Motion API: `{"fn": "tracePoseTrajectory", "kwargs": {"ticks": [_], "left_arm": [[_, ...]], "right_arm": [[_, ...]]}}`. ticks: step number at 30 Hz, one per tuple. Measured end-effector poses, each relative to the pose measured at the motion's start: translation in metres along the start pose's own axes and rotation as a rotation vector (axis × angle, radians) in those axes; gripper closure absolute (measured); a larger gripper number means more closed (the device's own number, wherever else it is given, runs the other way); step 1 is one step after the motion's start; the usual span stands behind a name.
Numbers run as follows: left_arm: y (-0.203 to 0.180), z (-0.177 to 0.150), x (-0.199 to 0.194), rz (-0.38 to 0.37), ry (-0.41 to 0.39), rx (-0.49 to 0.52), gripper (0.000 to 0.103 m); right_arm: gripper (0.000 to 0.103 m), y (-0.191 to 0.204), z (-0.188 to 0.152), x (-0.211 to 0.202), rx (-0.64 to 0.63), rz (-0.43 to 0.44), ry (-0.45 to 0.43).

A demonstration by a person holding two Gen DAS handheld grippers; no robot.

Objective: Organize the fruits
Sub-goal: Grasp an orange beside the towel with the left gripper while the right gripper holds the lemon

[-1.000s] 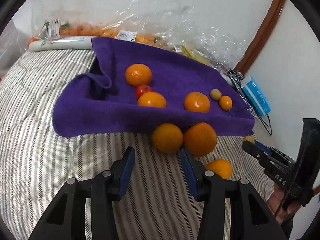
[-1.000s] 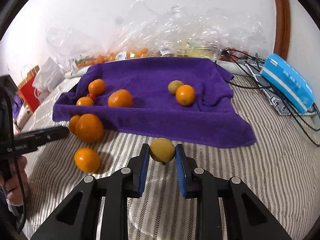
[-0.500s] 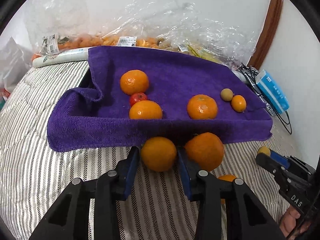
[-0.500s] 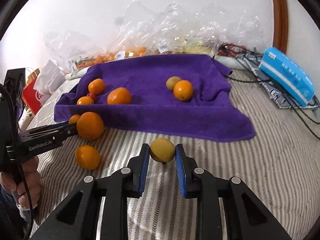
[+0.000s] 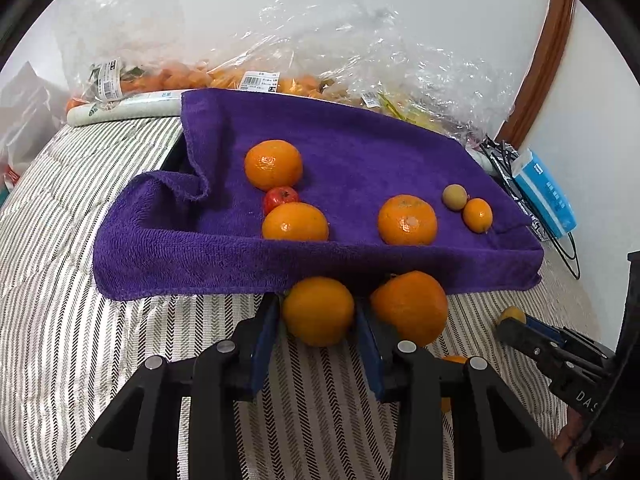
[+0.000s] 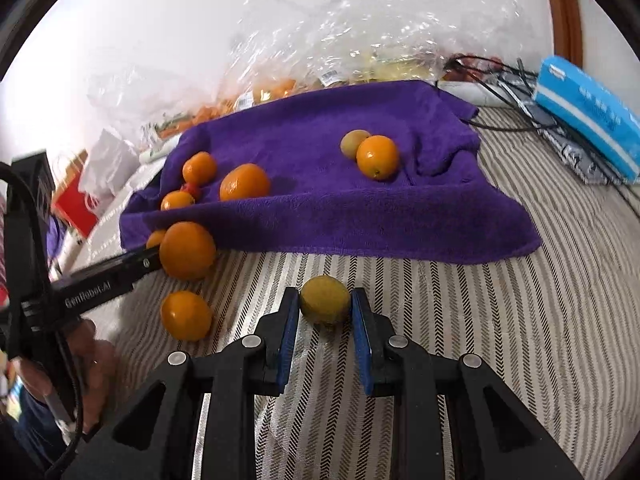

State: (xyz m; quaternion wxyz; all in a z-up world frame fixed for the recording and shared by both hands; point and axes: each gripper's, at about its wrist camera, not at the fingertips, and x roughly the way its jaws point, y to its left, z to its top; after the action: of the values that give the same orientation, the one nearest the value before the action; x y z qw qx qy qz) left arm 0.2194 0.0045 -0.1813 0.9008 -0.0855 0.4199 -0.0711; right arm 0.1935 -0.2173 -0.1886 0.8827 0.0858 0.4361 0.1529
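A purple towel lies on the striped bedding and carries several oranges, a small red fruit and a small tan fruit. My left gripper has its blue pads closed on an orange at the towel's near edge, with a bigger orange touching on the right. My right gripper is shut on a yellow-green fruit, resting on the bedding in front of the towel. Another orange lies loose to its left.
Clear plastic bags of fruit line the wall behind the towel. A blue tissue pack and black cables lie at the right. A red bag stands at the far left.
My left gripper moved forward around the near orange and closed its pads on it. My right gripper kept its hold on the yellow-green fruit and shifted slightly.
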Motion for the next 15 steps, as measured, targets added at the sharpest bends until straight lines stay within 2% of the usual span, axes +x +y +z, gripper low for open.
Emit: {"fn": "tracePoseTrajectory", "kwargs": {"ticks": [4, 15], "left_arm": [[0.0006, 0.0004, 0.0009, 0.000, 0.000, -0.007, 0.066], [-0.0014, 0.0010, 0.0025, 0.008, 0.000, -0.001, 0.066]], "right_arm": [[0.077, 0.0079, 0.0003, 0.0014, -0.040, -0.042, 0.003], [0.077, 0.0101, 0.0002, 0.0032, -0.068, -0.084, 0.009]]}}
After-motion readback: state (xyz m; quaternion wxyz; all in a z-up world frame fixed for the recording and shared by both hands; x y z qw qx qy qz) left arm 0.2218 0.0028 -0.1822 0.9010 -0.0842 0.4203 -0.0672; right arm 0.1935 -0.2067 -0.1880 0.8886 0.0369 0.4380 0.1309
